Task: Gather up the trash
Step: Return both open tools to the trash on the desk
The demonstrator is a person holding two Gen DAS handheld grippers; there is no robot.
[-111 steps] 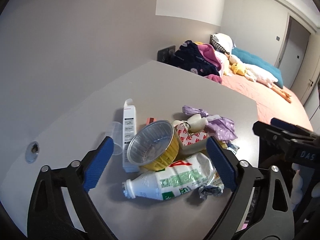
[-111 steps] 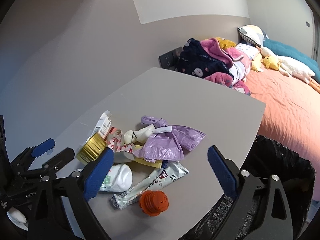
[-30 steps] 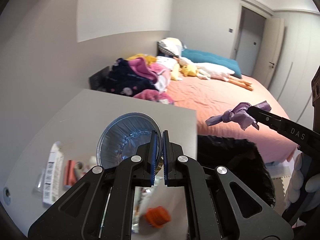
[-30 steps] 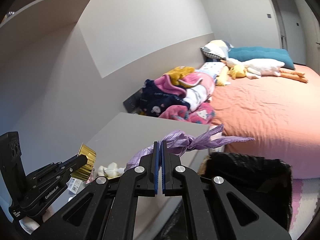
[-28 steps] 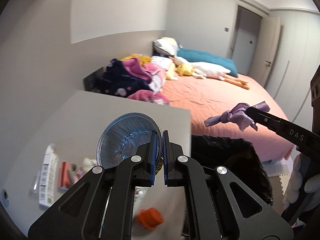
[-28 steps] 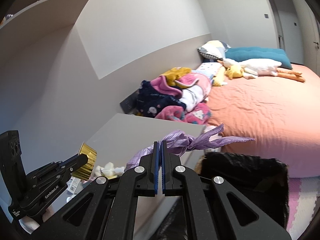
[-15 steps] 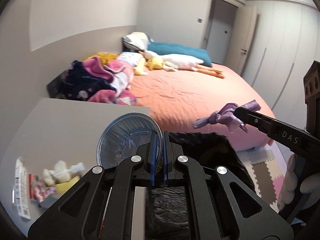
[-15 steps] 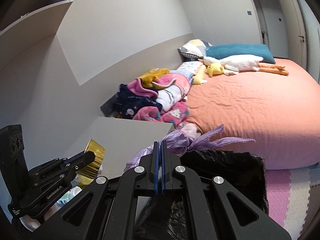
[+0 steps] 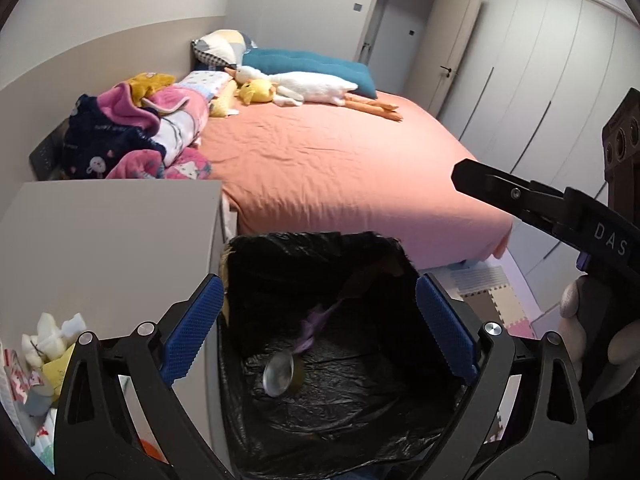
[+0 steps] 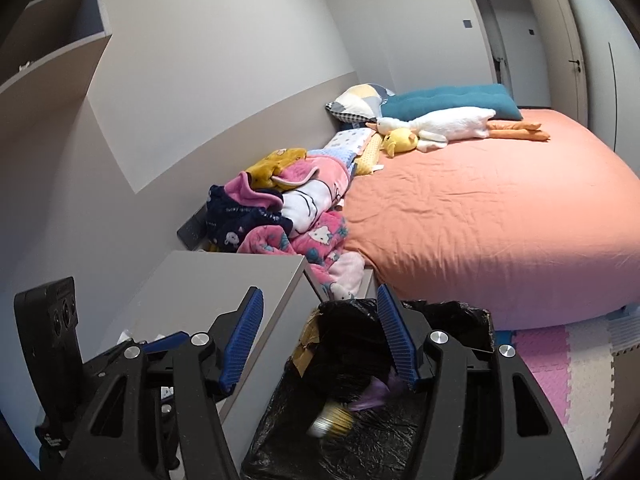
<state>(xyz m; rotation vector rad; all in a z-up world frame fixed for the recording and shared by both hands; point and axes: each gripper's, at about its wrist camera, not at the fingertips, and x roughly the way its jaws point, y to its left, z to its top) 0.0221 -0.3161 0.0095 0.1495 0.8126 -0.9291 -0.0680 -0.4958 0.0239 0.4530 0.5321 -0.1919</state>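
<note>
A bin lined with a black bag (image 9: 352, 256) (image 10: 444, 312) stands beside the grey table. Inside it lies the foil cup (image 9: 280, 374) (image 10: 330, 426) on its side, with the purple plastic bag (image 9: 314, 326) (image 10: 374, 398) blurred just above it. My left gripper (image 9: 316, 330) hangs over the bin, its jaws opening wide with nothing between them. My right gripper (image 10: 320, 340) is also above the bin, jaws opening and empty; it shows from the side in the left wrist view (image 9: 460, 180). A person's hand (image 9: 576, 332) holds it.
The grey table (image 9: 100, 248) (image 10: 224, 280) sits left of the bin, with leftover trash (image 9: 44, 352) at its near left corner. A bed with an orange sheet (image 9: 340, 168) (image 10: 480, 216), piled clothes (image 10: 280, 204) and plush toys lies behind. Foam floor mats (image 10: 560, 360) lie to the right.
Both grippers swung from the table to over the bin and opened. The foil cup left the left gripper and the purple bag left the right; both are now inside the bin.
</note>
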